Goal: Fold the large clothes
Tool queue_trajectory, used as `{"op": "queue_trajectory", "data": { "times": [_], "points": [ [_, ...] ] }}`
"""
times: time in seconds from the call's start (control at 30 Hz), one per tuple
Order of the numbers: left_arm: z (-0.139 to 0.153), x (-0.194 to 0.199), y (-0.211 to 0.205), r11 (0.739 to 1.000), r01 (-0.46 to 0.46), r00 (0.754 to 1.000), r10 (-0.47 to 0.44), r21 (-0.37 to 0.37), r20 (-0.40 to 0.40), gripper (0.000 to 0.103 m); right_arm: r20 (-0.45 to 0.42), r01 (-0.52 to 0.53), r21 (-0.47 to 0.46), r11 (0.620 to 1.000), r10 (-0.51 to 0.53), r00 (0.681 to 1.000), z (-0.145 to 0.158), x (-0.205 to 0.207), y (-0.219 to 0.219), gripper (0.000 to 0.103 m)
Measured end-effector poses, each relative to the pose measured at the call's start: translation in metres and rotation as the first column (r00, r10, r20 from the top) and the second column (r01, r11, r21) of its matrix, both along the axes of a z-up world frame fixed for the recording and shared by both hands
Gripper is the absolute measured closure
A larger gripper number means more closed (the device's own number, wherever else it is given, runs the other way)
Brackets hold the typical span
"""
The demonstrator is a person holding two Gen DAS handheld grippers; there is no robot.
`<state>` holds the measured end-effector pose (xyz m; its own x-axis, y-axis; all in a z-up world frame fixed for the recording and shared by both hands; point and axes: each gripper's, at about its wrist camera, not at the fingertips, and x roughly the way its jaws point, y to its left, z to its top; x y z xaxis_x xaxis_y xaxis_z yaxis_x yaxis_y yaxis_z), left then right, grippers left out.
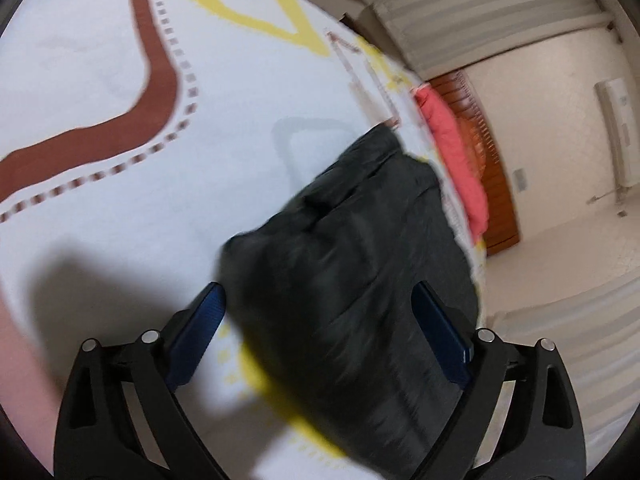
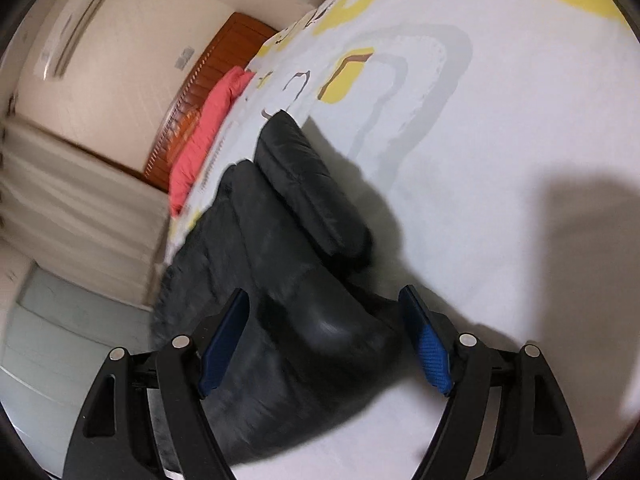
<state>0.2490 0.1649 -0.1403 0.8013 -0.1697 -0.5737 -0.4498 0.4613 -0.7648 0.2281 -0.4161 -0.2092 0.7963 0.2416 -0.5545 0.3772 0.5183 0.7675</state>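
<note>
On the bed, over a white bedspread [image 1: 100, 60] printed with brown and yellow shapes, lies a black puffy jacket [image 1: 360, 260], bunched and blurred so its sleeves and collar are hard to sort out. From the left wrist view, the left gripper [image 1: 320, 316] stands with its jaws apart on either side of the jacket; whether the blue pads [image 1: 200, 332] press the fabric I cannot tell, and the jacket's lower part runs out of view. Beyond it a red garment [image 1: 452, 152] lies at the bed's edge, partly hidden, against a wooden headboard [image 1: 500, 184]. The right gripper [image 2: 324, 328] likewise straddles a rounded black fold, jaws apart; contact is unclear.
</note>
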Motion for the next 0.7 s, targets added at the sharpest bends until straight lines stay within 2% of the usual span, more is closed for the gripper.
{"op": "queue_trajectory", "data": {
  "times": [0.03,0.07,0.1,0.13,0.2,0.27,0.37,0.7],
  "points": [
    [-0.002,0.007,0.000,1.000,-0.001,1.000,0.001,0.007,-0.023,0.043,0.000,-0.002,-0.005,1.000,0.002,1.000,0.000,0.004,0.002,0.045],
    [-0.005,0.012,0.000,1.000,0.006,0.999,-0.005,0.012,-0.046,0.051,-0.008,-0.011,-0.008,1.000,0.011,1.000,-0.001,0.008,0.003,0.063],
    [-0.007,0.013,0.000,1.000,0.007,0.999,-0.006,0.006,-0.044,0.059,-0.010,-0.022,0.003,1.000,0.022,1.000,-0.003,0.010,0.004,0.069],
    [-0.006,0.015,-0.001,1.000,0.015,0.999,-0.015,0.008,-0.048,0.063,-0.001,-0.023,0.011,1.000,0.023,1.000,-0.003,0.010,0.004,0.072],
    [0.002,0.013,-0.003,0.998,0.038,0.998,-0.036,0.052,-0.042,0.074,0.020,-0.036,0.002,0.999,0.036,0.999,0.001,0.006,0.005,0.081],
    [0.010,0.006,-0.006,0.994,0.054,0.998,-0.051,0.097,-0.036,0.078,0.035,-0.047,-0.021,0.999,0.048,0.998,0.008,-0.001,0.007,0.083],
    [0.015,-0.004,-0.004,0.992,0.062,0.998,-0.058,0.107,-0.035,0.081,0.043,-0.053,-0.047,0.998,0.055,0.998,0.014,-0.013,0.012,0.084],
    [0.026,-0.046,-0.006,0.981,0.080,0.996,-0.071,0.177,-0.061,0.081,0.034,-0.052,-0.046,0.998,0.054,0.998,0.008,-0.052,0.014,0.084]
  ]
}}
